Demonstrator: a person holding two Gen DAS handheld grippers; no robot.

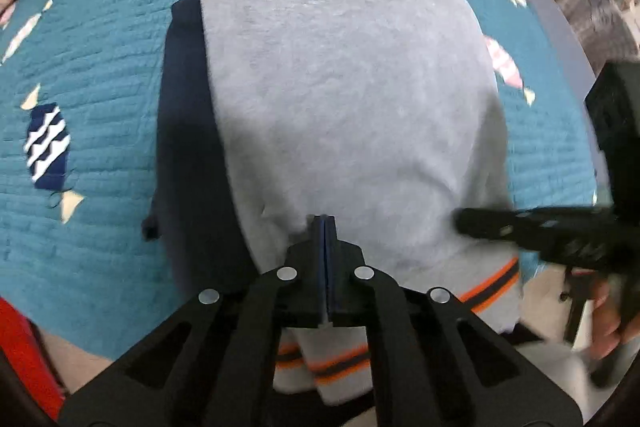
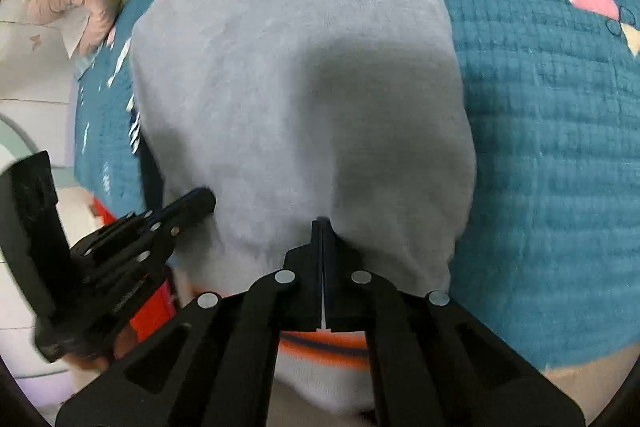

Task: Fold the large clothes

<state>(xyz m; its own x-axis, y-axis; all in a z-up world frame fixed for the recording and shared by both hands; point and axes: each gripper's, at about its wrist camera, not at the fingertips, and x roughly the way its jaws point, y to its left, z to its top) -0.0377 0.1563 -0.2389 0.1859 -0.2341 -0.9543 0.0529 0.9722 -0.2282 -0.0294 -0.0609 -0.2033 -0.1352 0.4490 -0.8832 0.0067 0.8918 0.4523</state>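
Two grippers stand at the near hem of the grey sweater [image 1: 344, 87], side by side. The left gripper [image 1: 325, 221] has its jaws together, tips pressed into the grey cloth just beyond the orange-and-dark striped hem band [image 1: 490, 285]; whether a pinch of fabric lies between them cannot be told. The right gripper [image 2: 322, 223] likewise shows jaws together, tips in the cloth above the same band. Both point steeply downward.

The garment lies on the teal quilt [image 1: 100, 75], already narrowed to an oblong, with a dark navy part [image 1: 184, 131] showing along its left edge. Judged: side folds done, lengthwise fold from near hem to far end outstanding.
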